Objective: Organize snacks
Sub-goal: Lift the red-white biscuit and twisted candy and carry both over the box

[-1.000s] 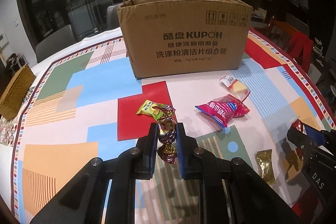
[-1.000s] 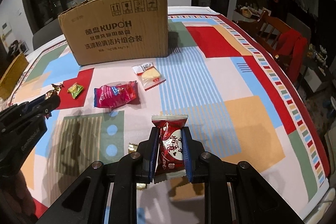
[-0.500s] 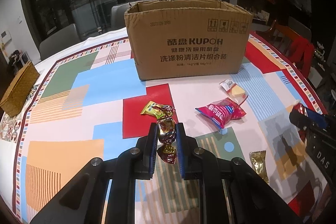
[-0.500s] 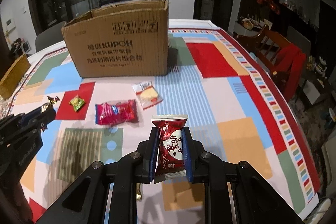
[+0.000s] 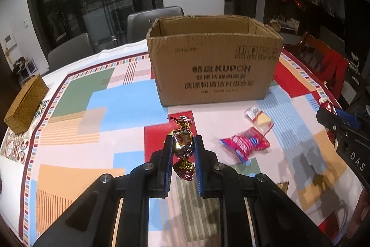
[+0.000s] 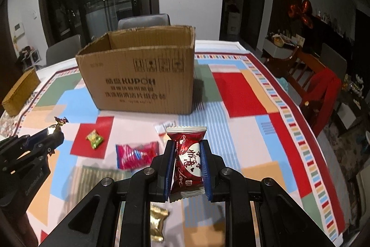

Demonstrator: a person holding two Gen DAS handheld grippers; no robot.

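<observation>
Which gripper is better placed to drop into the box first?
Left, marginally. The left gripper, shut on the foil candy, faces the cardboard box nearly head-on. The right gripper, shut on the red packet, sees the box off to its left. Both look similarly far.

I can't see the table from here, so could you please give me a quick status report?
Left gripper shut on foil candy. Right gripper shut on red packet. Open cardboard box ahead, path clear. Four snacks remain on tablecloth.
</observation>
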